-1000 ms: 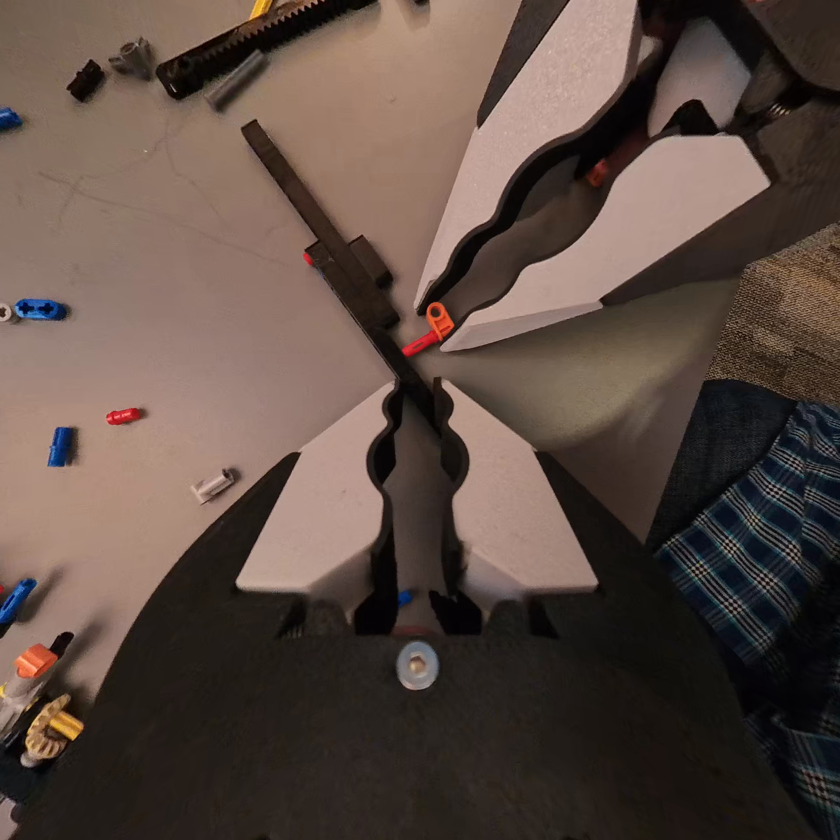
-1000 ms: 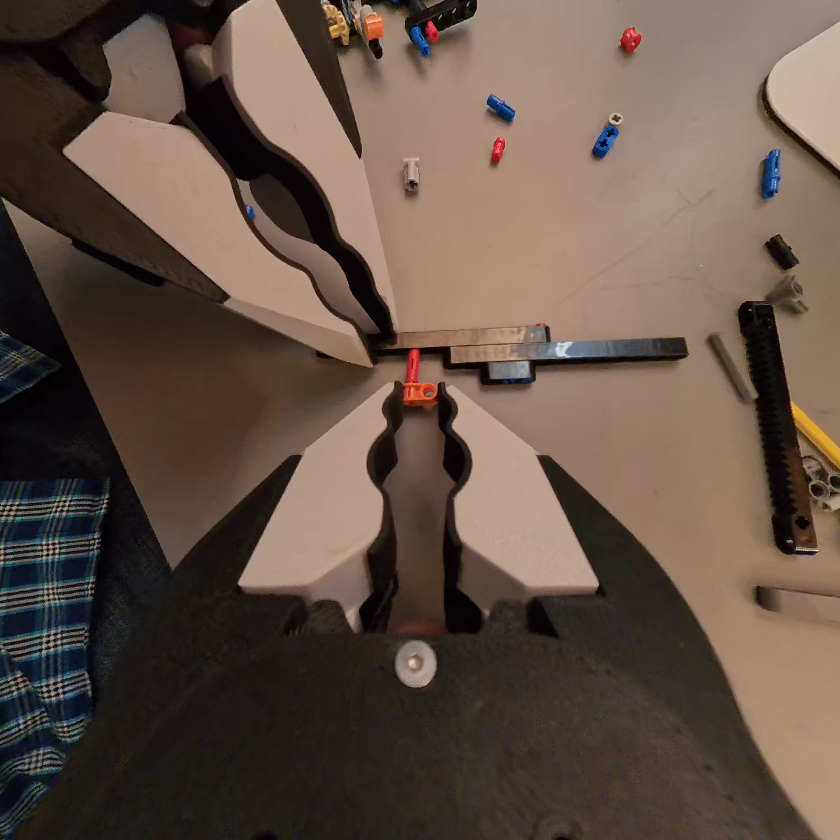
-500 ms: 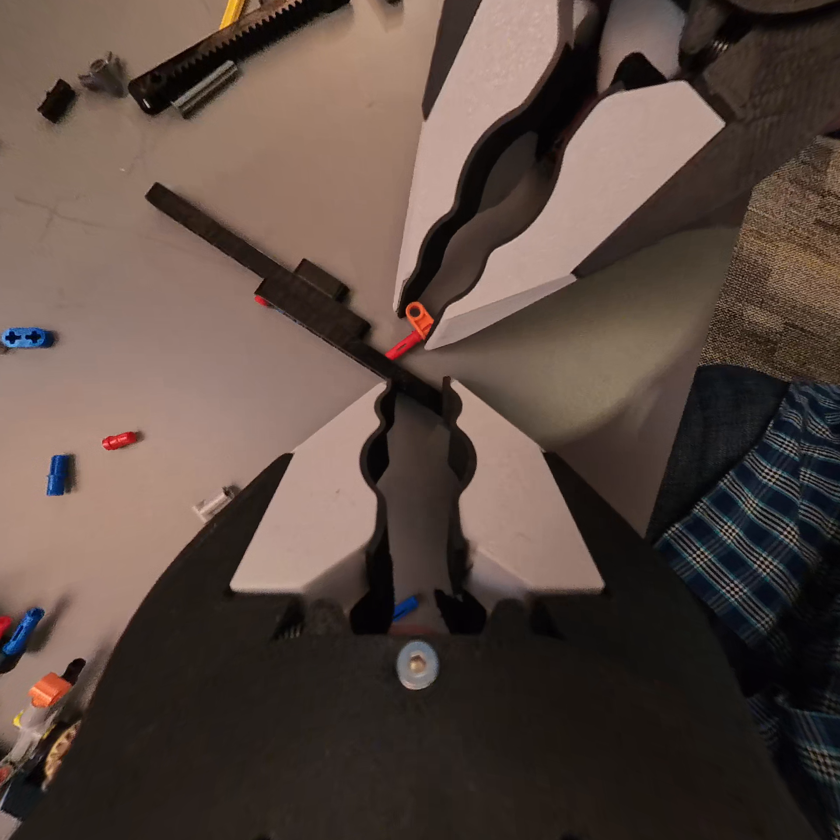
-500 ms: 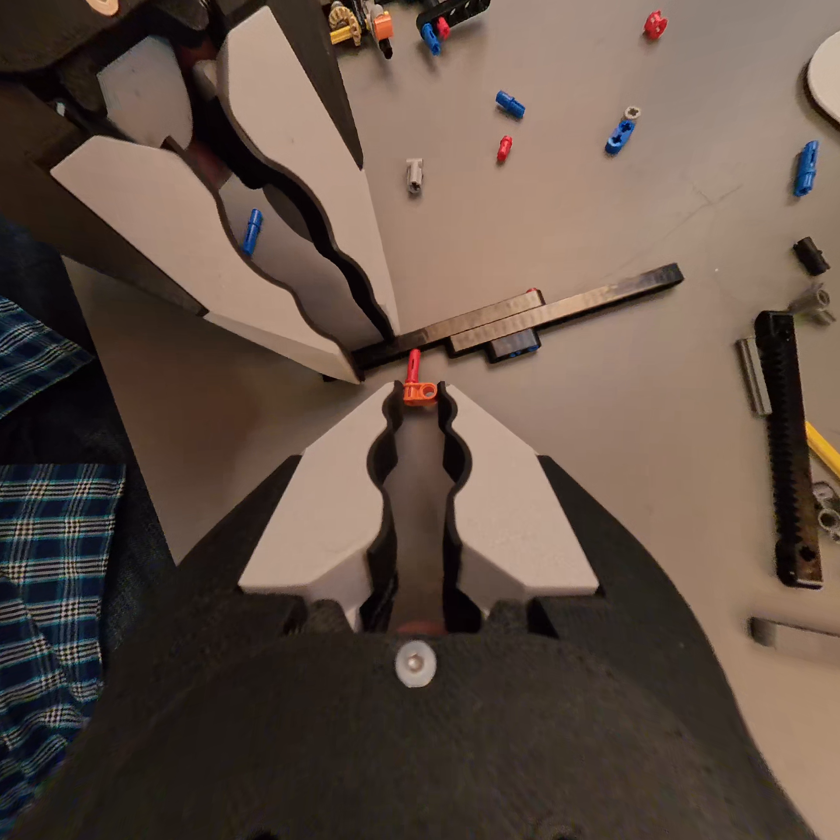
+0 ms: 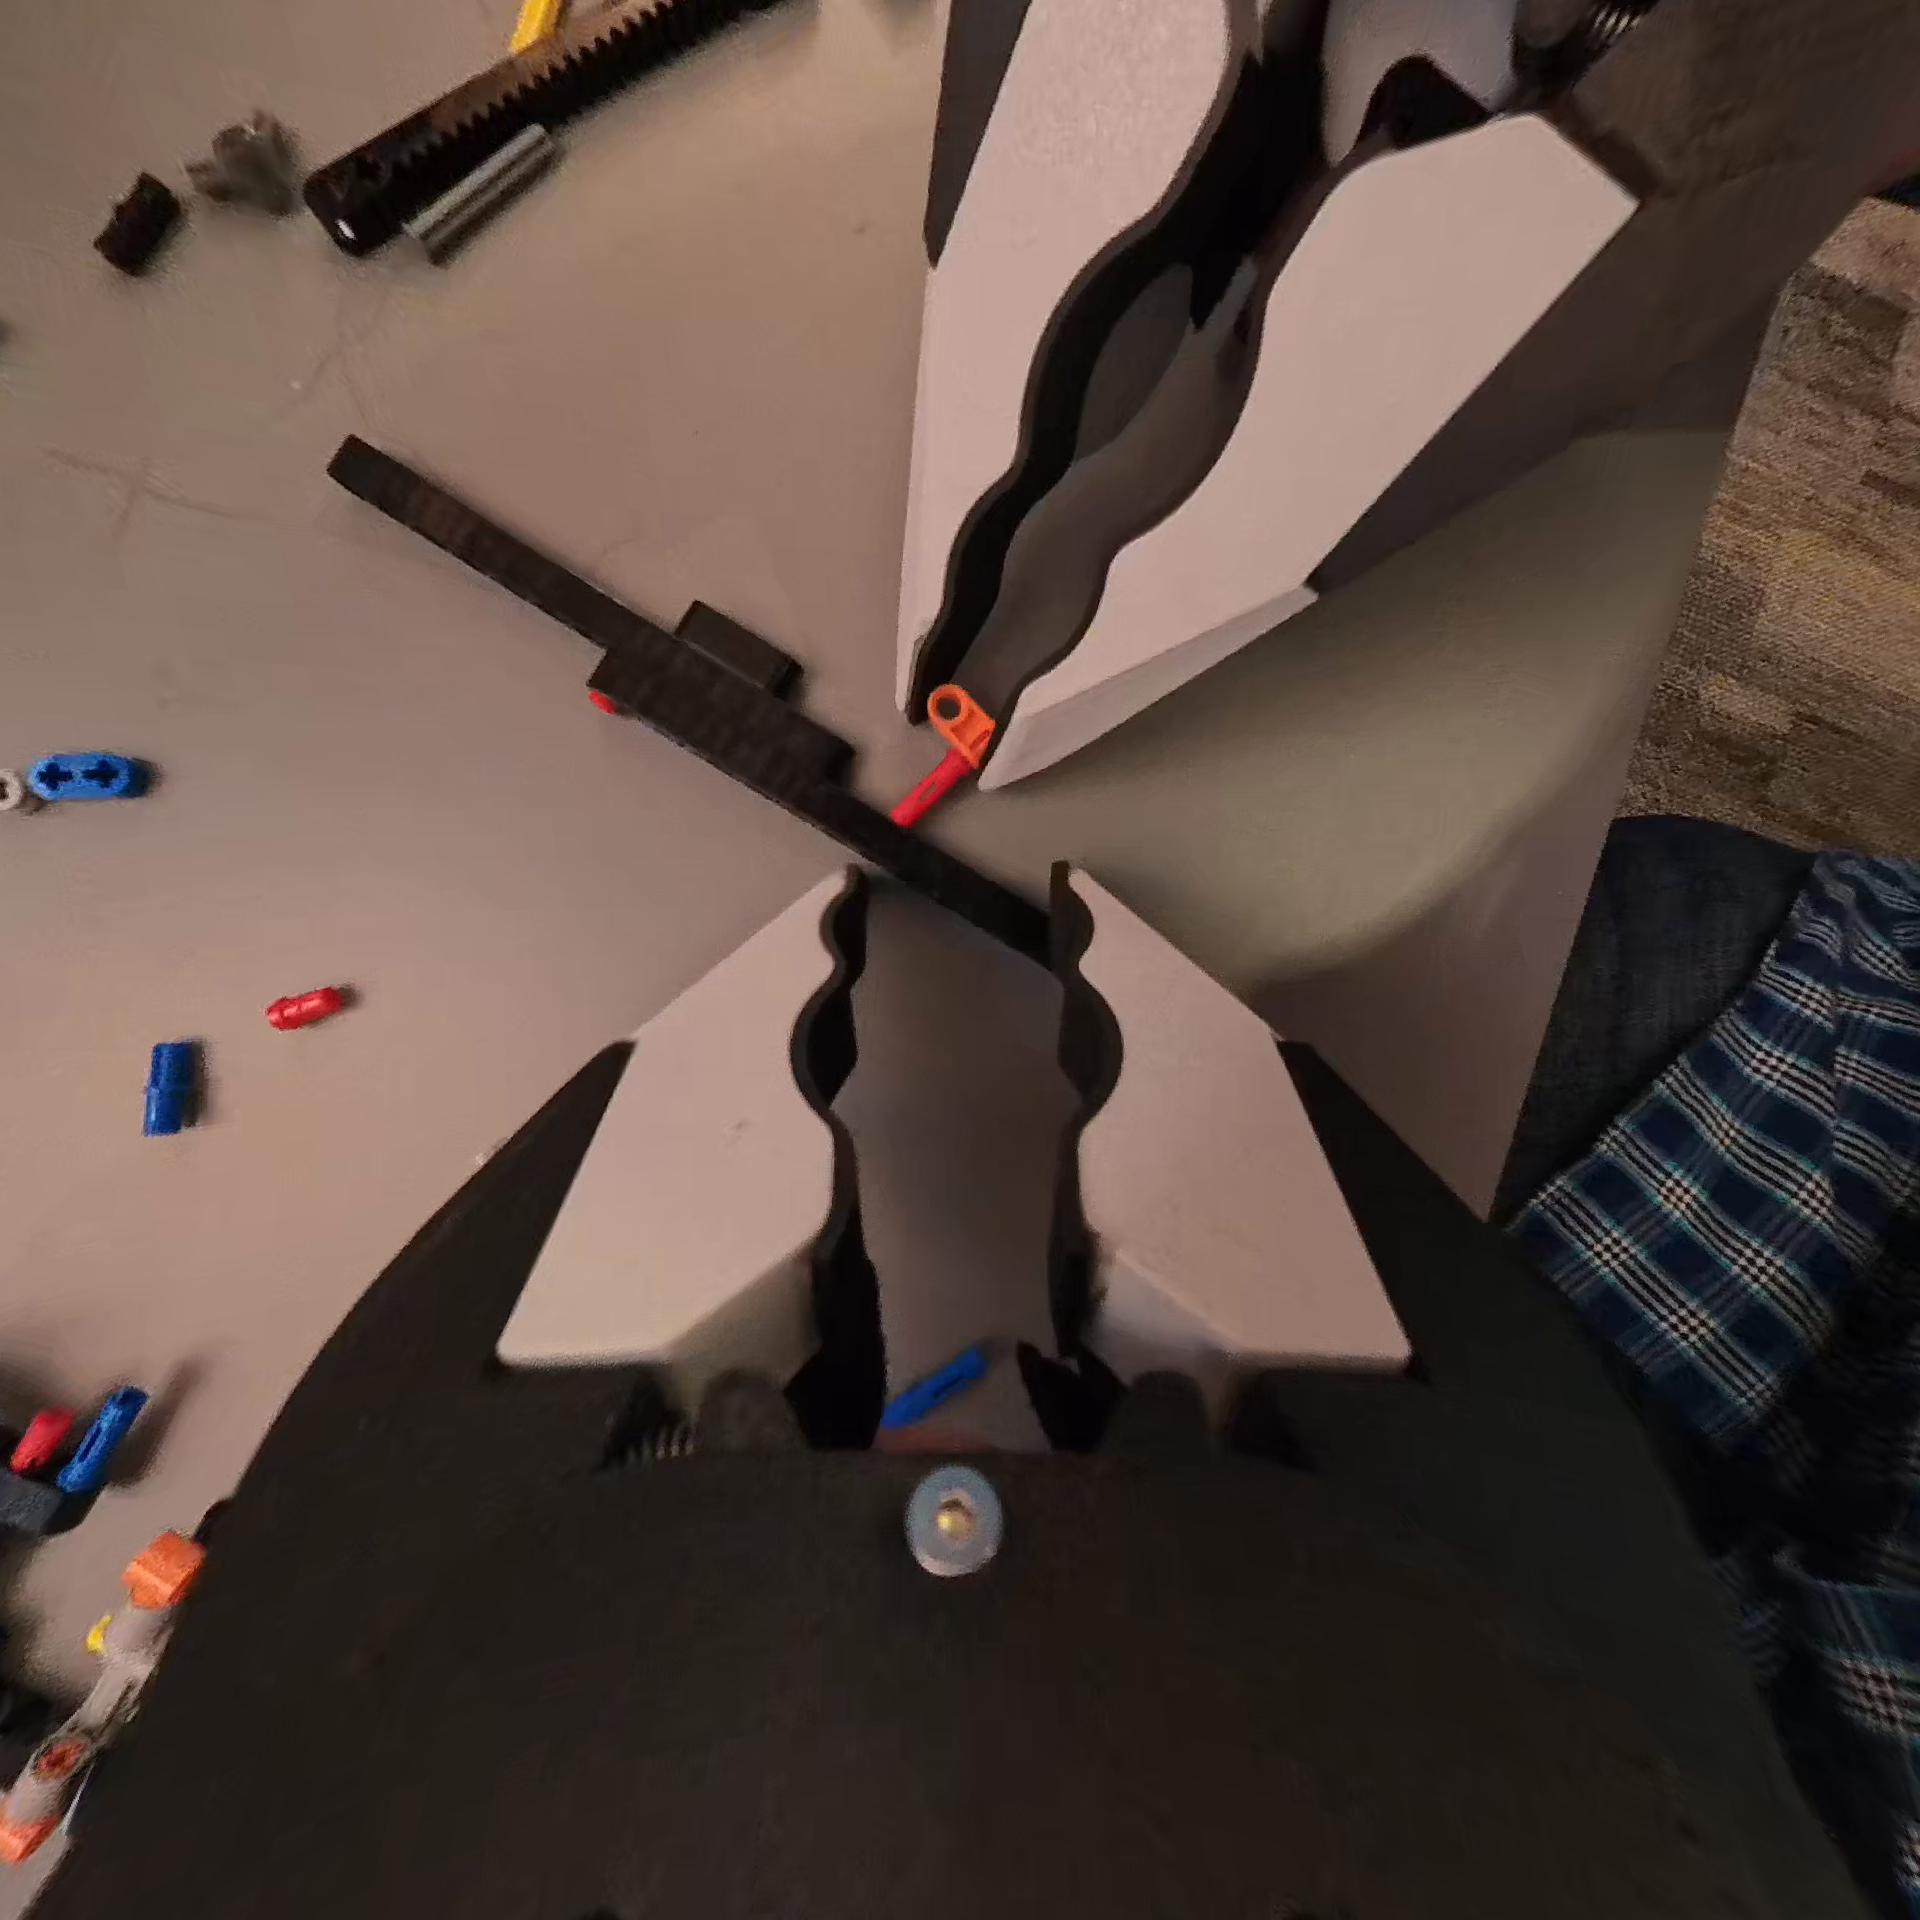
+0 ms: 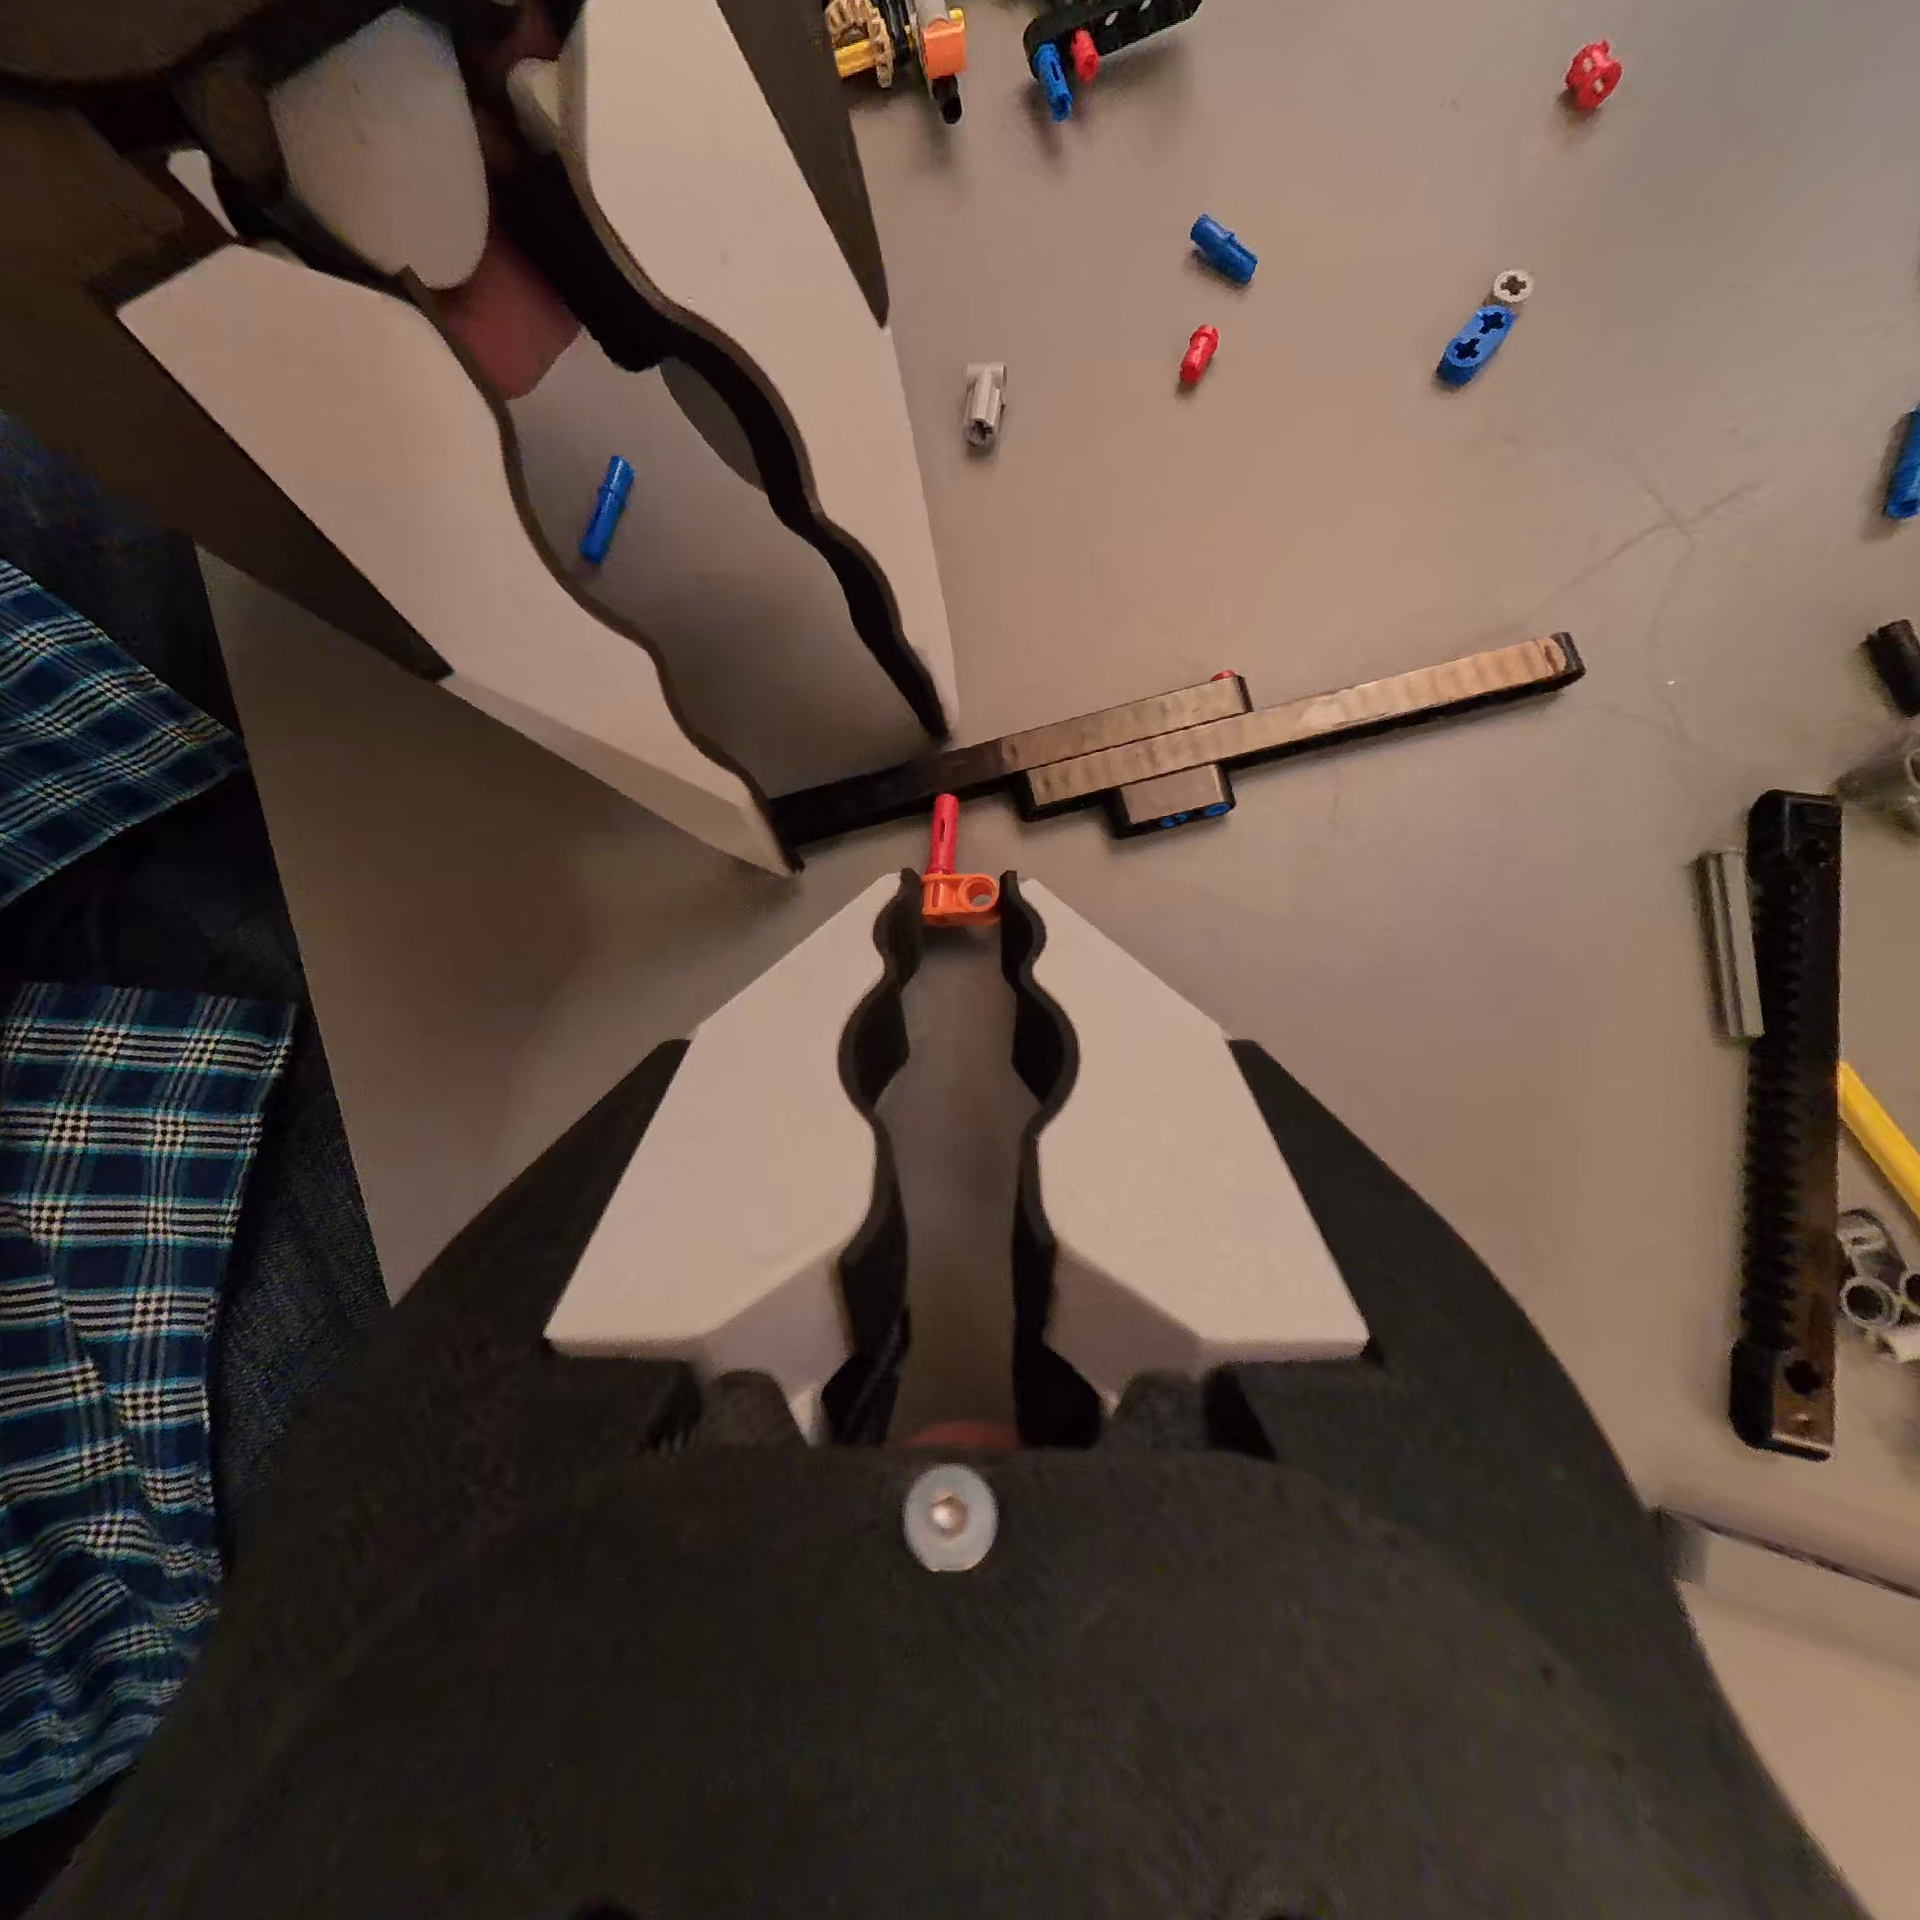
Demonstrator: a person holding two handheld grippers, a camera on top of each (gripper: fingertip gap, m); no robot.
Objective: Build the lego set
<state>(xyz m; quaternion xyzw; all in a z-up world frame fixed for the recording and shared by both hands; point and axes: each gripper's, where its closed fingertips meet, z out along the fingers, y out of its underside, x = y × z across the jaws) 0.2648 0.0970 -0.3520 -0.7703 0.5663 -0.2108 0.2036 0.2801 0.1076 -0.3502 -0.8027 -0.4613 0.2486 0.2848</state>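
My right gripper (image 6: 961, 883) is clamped on an orange connector (image 6: 958, 897) right at its fingertips; a red pin (image 6: 943, 831) sticks forward out of it, tip touching or just short of the black beam assembly (image 6: 1174, 732), I can't tell which.

My left gripper (image 5: 956, 883) has the near end of that black beam assembly (image 5: 623, 649) between its tips, jaws closed on it. The beam runs away diagonally over the grey table (image 5: 623, 312), 3 stacked lengths visible in the right wrist view.

Loose parts lie well apart from the beam: a black toothed rack (image 6: 1787, 1122), a blue liftarm (image 5: 88, 776), a small red pin (image 5: 303, 1006), a grey pin (image 6: 982, 403). A blue pin (image 6: 605, 509) shows through the gap between the left fingers.
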